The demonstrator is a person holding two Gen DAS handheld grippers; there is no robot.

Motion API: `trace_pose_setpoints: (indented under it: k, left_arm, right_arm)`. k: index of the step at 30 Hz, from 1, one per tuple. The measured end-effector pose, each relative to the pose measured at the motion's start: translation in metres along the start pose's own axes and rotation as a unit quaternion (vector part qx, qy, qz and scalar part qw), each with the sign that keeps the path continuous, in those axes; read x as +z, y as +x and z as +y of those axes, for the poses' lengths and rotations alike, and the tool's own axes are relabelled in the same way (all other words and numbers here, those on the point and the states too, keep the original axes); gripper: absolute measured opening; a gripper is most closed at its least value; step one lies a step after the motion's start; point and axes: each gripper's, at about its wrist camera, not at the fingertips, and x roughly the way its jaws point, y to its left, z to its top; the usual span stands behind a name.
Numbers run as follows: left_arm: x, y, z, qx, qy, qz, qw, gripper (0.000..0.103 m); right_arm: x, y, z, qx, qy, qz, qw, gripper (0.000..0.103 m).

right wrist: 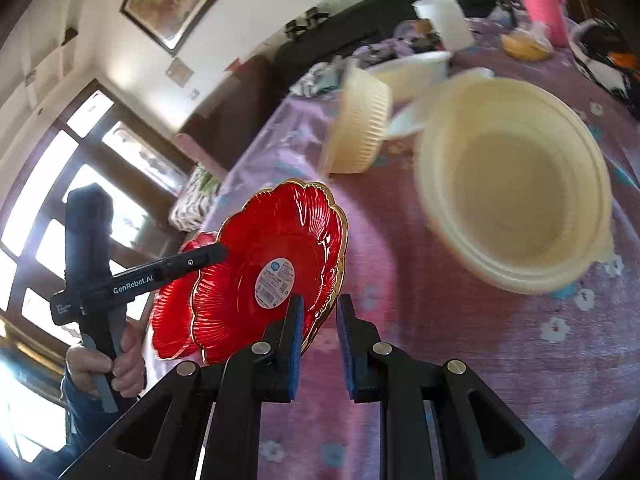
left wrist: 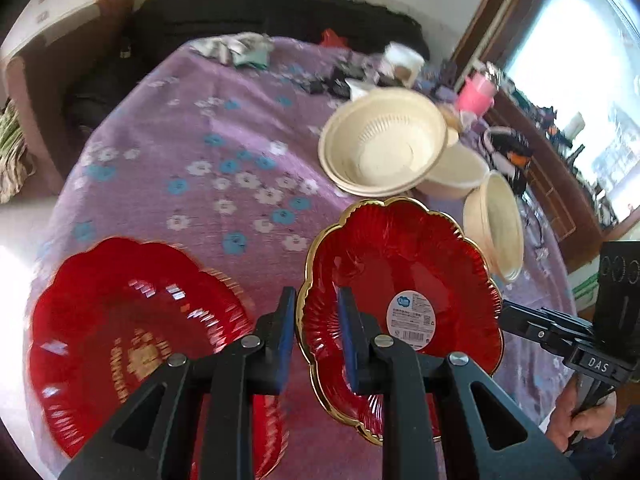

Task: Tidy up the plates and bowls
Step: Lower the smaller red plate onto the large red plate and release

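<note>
My left gripper is shut on the rim of a red gold-edged plate with a white label, held tilted above the table. The same plate shows in the right wrist view, with the left gripper's finger on its far edge and my right gripper pinching its near rim. A second red plate lies flat on the purple tablecloth to the left. Cream bowls stand nested at the back right; one bowl lies on its side. A large cream bowl stack sits right of the right gripper.
The table carries a purple flowered cloth. At its far end are a pink cup, a white cup, crumpled cloth and small clutter. A dark sofa stands behind the table.
</note>
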Motion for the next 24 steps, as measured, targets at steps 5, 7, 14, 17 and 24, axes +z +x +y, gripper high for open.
trace_pose_setpoints:
  k: [5,7,14,17,24]
  left_arm:
    - [-0.017,-0.038,0.036,0.012,-0.039,-0.037,0.9984,0.019]
    - [-0.026,-0.051,0.056,0.025,-0.057,-0.047,0.997,0.019]
    - [-0.05,-0.063,0.117,0.057,-0.114,-0.05,0.9906,0.019]
    - [-0.057,-0.058,0.139,0.071,-0.134,-0.044,0.9874,0.019]
    - [-0.065,-0.042,0.162,0.083,-0.149,-0.027,0.985,0.019]
  right_arm:
    - [0.006,0.013,0.037,0.024,-0.032,0.007,0.999,0.019]
    - [0.008,0.025,0.058,0.035,-0.051,0.017,0.998,0.019]
    - [0.004,0.08,0.108,0.052,-0.09,0.056,0.993,0.019]
    - [0.003,0.106,0.12,0.051,-0.094,0.073,0.992,0.019]
    - [-0.003,0.144,0.134,0.028,-0.109,0.101,0.988,0.021]
